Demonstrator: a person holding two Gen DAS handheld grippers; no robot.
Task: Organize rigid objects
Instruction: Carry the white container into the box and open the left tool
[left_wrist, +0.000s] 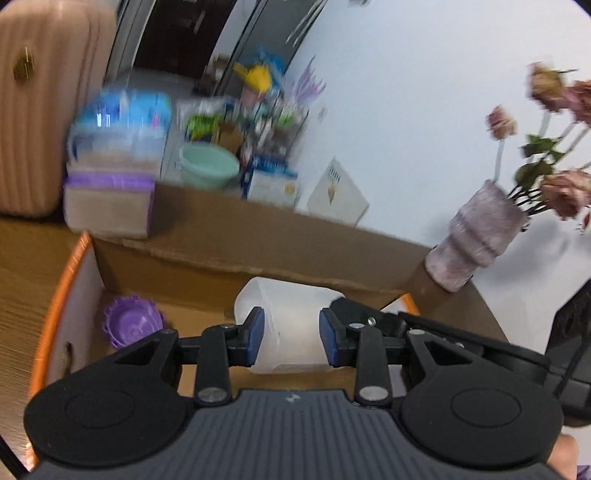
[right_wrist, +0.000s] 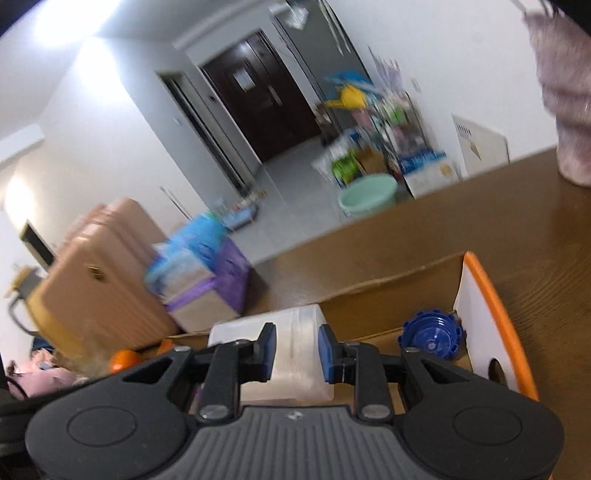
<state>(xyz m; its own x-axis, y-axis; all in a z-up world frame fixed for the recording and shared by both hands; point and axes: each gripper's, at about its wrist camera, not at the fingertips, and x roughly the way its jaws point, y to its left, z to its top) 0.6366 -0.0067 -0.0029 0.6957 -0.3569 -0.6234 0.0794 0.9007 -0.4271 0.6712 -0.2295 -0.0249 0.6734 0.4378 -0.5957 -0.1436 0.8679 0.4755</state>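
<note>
Left wrist view: left hand-held gripper (left_wrist: 291, 338) partly open, blue pads either side of a translucent white jug (left_wrist: 295, 325); pads look pressed on its sides, grip seems real but blur leaves some doubt. Jug sits inside the cardboard box (left_wrist: 236, 254), just ahead of the fingers. Purple cap (left_wrist: 131, 321) lies left of the gripper on the box floor. Vase (left_wrist: 476, 236) with dried flowers ahead-right on the surface (left_wrist: 22, 295). Right wrist view: right hand-held gripper (right_wrist: 296, 352) partly open, pads flanking the same jug (right_wrist: 295, 354), apparently clamping it. Blue cap (right_wrist: 432, 338) right of the gripper, near the orange-edged box wall (right_wrist: 487, 314). Suitcase (right_wrist: 99, 280) far left.
</note>
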